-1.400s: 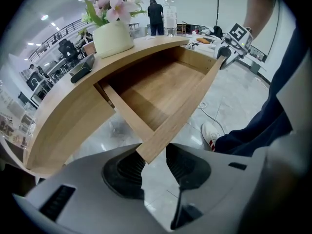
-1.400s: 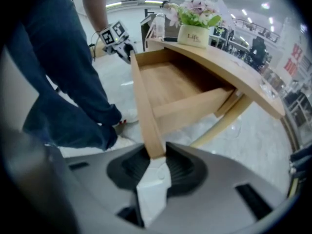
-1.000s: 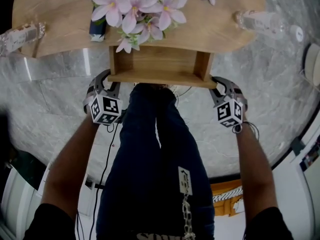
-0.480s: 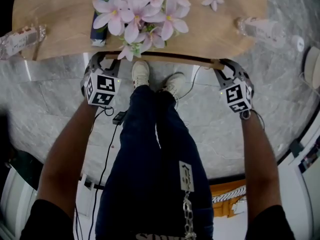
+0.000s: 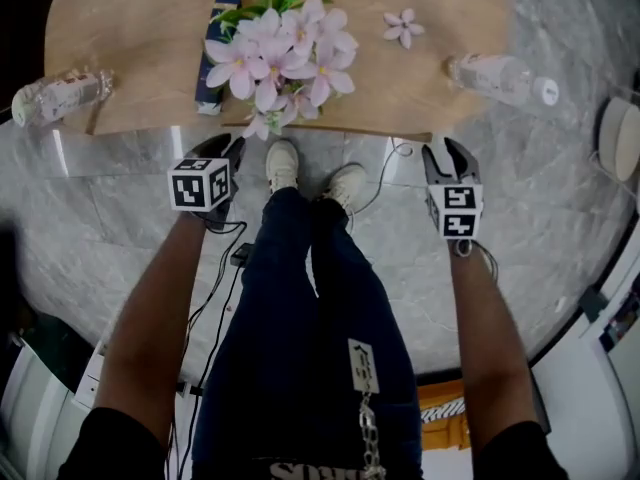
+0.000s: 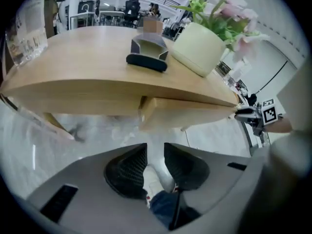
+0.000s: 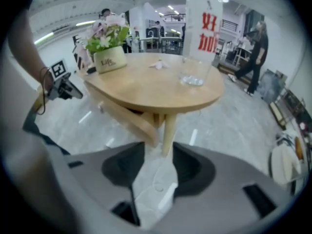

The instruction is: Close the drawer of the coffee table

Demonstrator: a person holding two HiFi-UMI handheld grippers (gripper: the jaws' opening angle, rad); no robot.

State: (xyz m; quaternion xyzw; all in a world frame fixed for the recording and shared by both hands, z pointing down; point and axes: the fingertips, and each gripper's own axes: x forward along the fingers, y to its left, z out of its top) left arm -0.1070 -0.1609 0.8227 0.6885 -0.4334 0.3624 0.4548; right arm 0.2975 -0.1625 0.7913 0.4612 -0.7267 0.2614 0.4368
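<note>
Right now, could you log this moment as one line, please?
drawer: closed under coffee table; left gripper: empty, fingers apart, just narrowing; right gripper: empty, fingers just opened wide

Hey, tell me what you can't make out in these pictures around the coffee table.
Drawer: in the head view, hidden under the tabletop; its inside shows in no view.
Flower pot: in the head view, covered by the flowers.
Bottle: in the left gripper view, cut off at the left edge.
Print on the flower pot: in the right gripper view, too small to read.
</note>
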